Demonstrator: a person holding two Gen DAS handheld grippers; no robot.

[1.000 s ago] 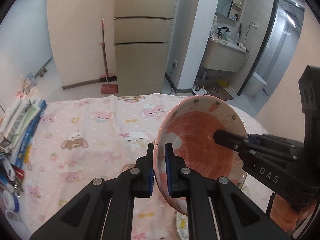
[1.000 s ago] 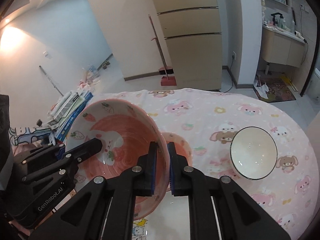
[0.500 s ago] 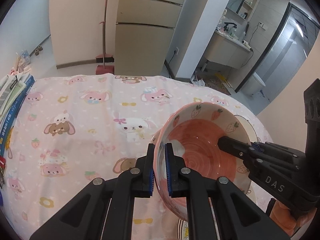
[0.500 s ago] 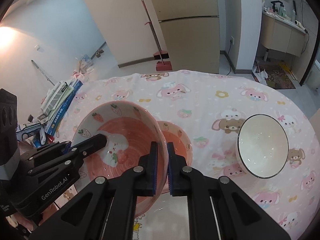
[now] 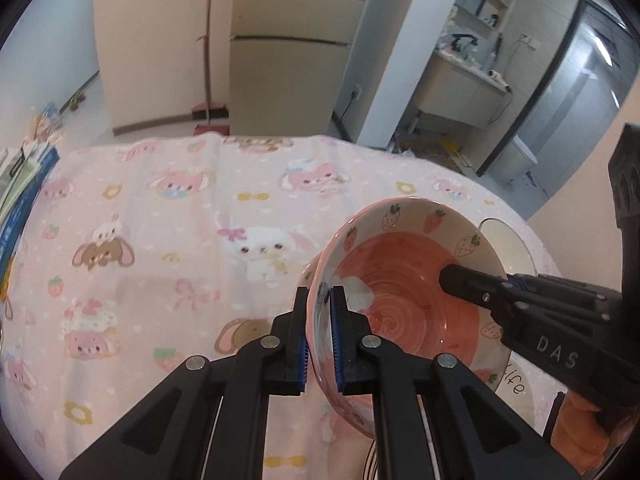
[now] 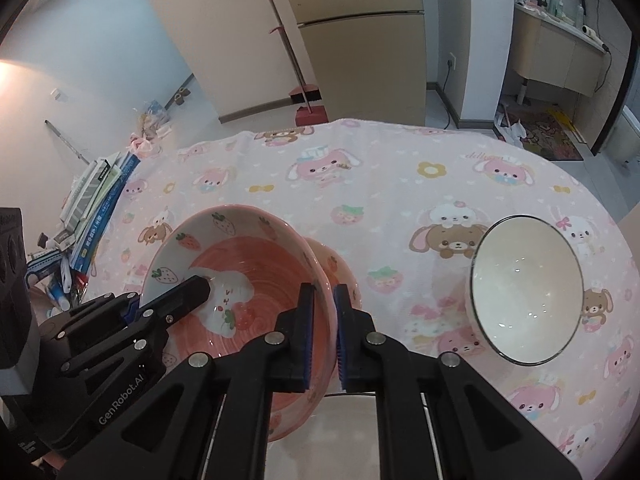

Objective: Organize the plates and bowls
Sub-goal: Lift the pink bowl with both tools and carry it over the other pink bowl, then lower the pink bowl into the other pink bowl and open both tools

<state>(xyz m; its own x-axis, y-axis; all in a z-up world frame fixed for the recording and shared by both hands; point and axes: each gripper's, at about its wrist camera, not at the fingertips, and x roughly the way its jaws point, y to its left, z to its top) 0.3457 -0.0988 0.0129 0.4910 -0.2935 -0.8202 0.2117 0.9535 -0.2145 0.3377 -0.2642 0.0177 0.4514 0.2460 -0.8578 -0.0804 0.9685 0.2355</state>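
Plainly, the step in hand is carrying the large strawberry bowl (image 5: pixel 408 292) to a resting place: both claws hold it aloft above the counter (image 6: pixel 400 184), which is draped in a pink cartoon cloth. The left claw (image 5: pixel 319 336) is pinching the rim on its own near side, one finger inside the bowl and one outside; the right claw (image 6: pixel 321 336) is pinching the opposite rim in the same manner, and each claw shows in the other's view reaching into the pink spiral interior. Just beyond the right claw's fingers, partly hidden behind the held bowl, sits a smaller pink bowl (image 6: pixel 334 268) on the cloth; well off to that claw's right stands a white bowl (image 6: pixel 524 292) with a dark rim. Directly under both claws lies a pale plate (image 6: pixel 352 432), only partly visible. My judgement is that the bowl is meant to be set down onto that plate or stacked with the other pieces; which one cannot be told. The next move calls for lowering both claws together, keeping the bowl level, and loosening the two grips only once its foot is seated.
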